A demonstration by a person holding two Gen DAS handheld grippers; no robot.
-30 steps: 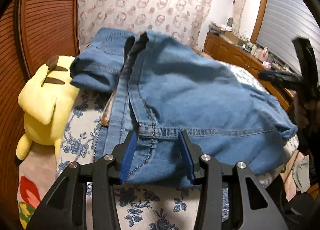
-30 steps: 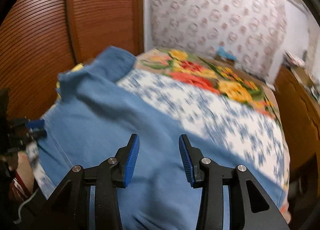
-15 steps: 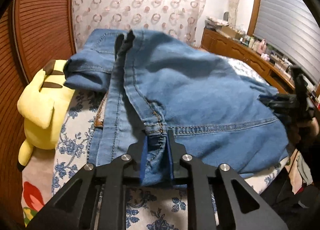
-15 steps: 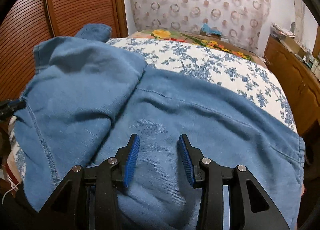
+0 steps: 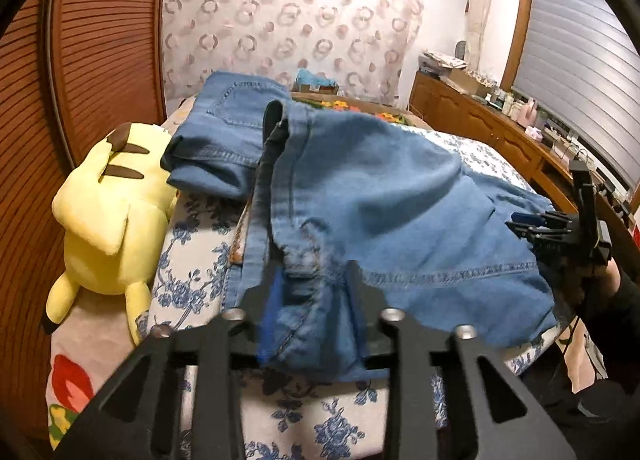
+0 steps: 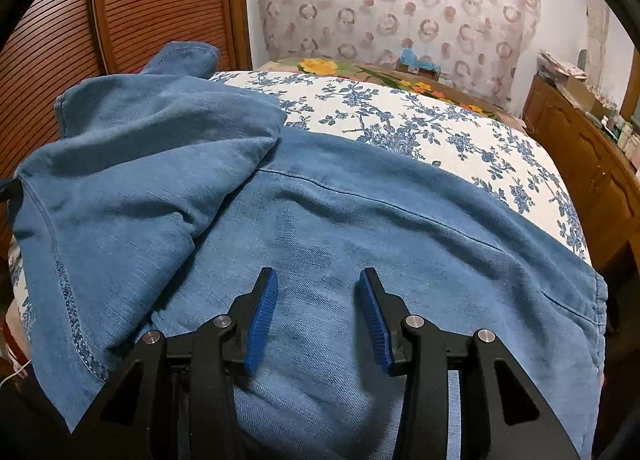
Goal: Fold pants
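Your left gripper (image 5: 314, 308) is opening around the blurred hem of the blue denim pants (image 5: 392, 195); your right gripper (image 6: 316, 320) gapes empty above them.

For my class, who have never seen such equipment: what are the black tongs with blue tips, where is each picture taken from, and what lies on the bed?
There is no robot here. A person holds a two-finger gripper in each hand, each with a camera looking along its fingers. One picture looks out from the left gripper, whose jaws are opening with a bunched denim hem between them. The other looks from the right gripper, open above flat denim and holding nothing. Blue jeans, partly folded, lie on a floral bedspread. A yellow plush toy lies beside them.
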